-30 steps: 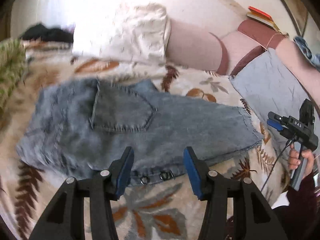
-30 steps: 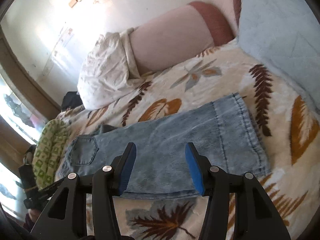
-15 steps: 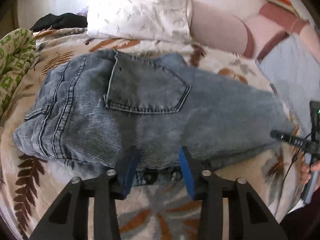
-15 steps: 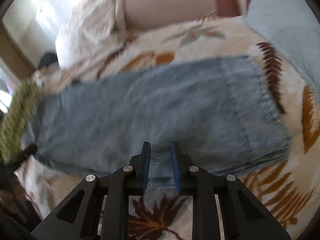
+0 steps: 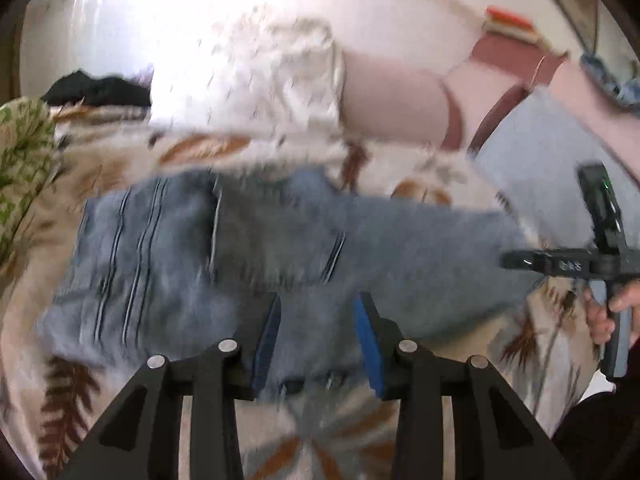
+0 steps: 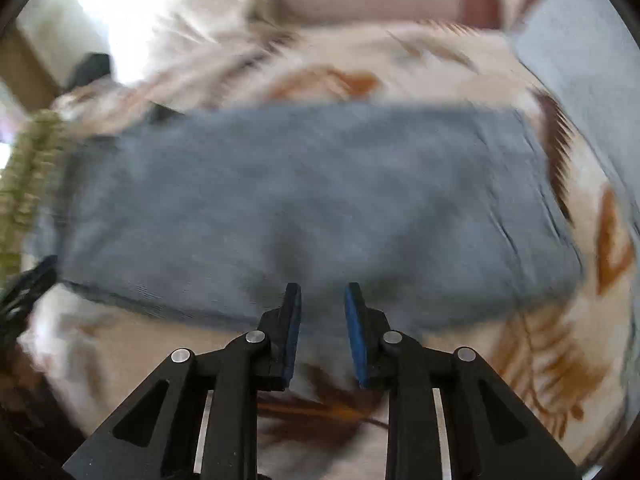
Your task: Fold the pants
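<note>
Left wrist view: my left gripper points forward and down over the near edge of the jeans, its blue pads spread with denim showing in the gap; I cannot tell whether they pinch any cloth. The jeans lie flat across the leaf-print bedspread, waist end to the left, legs running right. At the right edge I see the right gripper side-on, a hand around its handle; its tips are too blurred to judge here. Motion blur smears the white pillow and pink bolster behind. Right wrist view: my right gripper sits low at the near hem of the jeans, pads narrowly parted, nothing clearly between them. Everything here is smeared; a green cloth is cut off at left.
</note>
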